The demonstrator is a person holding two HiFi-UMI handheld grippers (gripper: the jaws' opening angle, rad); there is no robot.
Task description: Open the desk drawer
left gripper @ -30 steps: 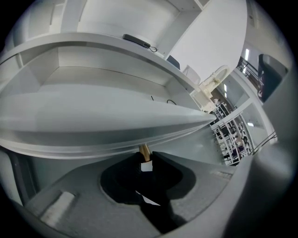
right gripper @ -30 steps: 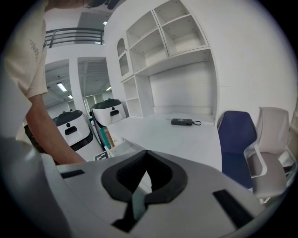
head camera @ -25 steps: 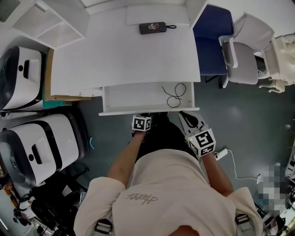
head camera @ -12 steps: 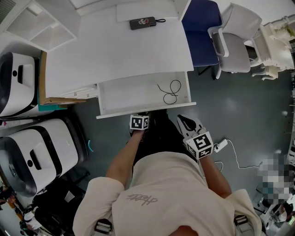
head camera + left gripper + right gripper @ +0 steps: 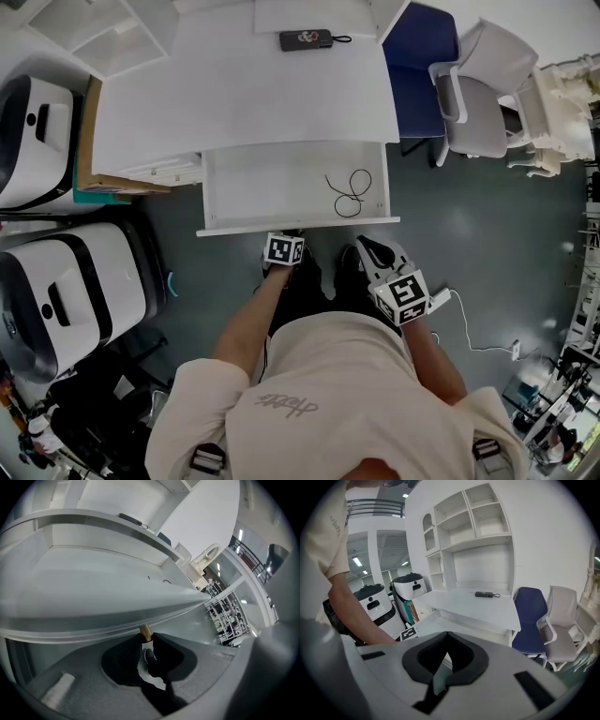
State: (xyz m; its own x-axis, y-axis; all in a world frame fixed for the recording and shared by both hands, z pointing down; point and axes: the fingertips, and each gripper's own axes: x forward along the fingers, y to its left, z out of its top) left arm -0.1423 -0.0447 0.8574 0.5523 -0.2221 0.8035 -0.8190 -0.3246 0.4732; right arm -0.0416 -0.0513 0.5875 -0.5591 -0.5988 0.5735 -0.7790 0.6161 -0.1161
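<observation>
The drawer (image 5: 272,178) is standing pulled out from under the desk (image 5: 244,94) in the middle of the head view. Its front edge is running across the frame just above the two grippers. A black cable (image 5: 349,192) is lying looped in its right part.

The left gripper (image 5: 287,240) is sitting against the middle of that front edge, with its marker cube facing up. The left forearm (image 5: 246,323) is reaching up to it from the shoulder at lower left. It is nearly straight and bare below a light sleeve.

In the left gripper view, the left gripper (image 5: 146,633) is clamping a small brass-coloured knob (image 5: 145,630) at the lower edge of the drawer front. A dark pad is pressing on each side of the knob. The drawer front is filling the frame above as a wide grey band.

The right gripper (image 5: 367,253) is hanging just below the drawer's right end, apart from it. Its nose is pointing toward the upper left and its cube is lying toward the lower right. The torso (image 5: 328,394) is hiding most of the right arm.

In the right gripper view, the right gripper (image 5: 447,634) is keeping its jaws together, tip to tip, with nothing between them. That view is looking across at the desk in mid-frame, and the left forearm (image 5: 351,609) is crossing its left side.
</observation>
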